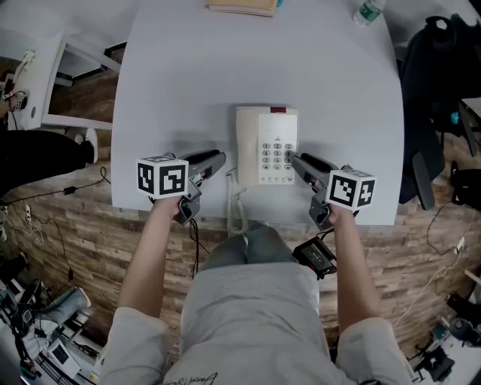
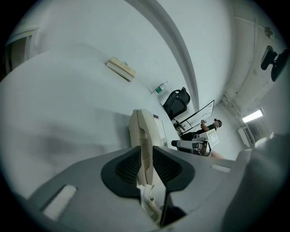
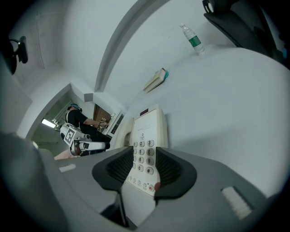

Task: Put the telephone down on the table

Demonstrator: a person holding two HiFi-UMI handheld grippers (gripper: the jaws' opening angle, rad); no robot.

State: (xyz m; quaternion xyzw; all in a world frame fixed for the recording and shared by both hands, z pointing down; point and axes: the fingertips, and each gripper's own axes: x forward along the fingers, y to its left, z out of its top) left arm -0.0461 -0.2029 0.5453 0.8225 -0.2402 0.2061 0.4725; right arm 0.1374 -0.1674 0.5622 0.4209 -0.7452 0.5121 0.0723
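Observation:
A cream telephone [image 1: 264, 144] with its handset on the left and a keypad on the right is near the front edge of the white table [image 1: 188, 75]. My left gripper [image 1: 220, 159] is shut on its handset side, and the left gripper view shows the pads [image 2: 129, 166] pressed on the handset [image 2: 144, 136]. My right gripper [image 1: 295, 160] is shut on the keypad side, with the right gripper view showing the keypad edge [image 3: 144, 156] between the pads. The coiled cord [image 1: 239, 207] hangs at the front. Whether the base touches the table I cannot tell.
A tan book [image 1: 242, 6] lies at the table's far edge and a water bottle [image 1: 368, 10] stands at the far right corner. A black chair with a bag [image 1: 428, 75] is right of the table. The floor is wood with loose cables.

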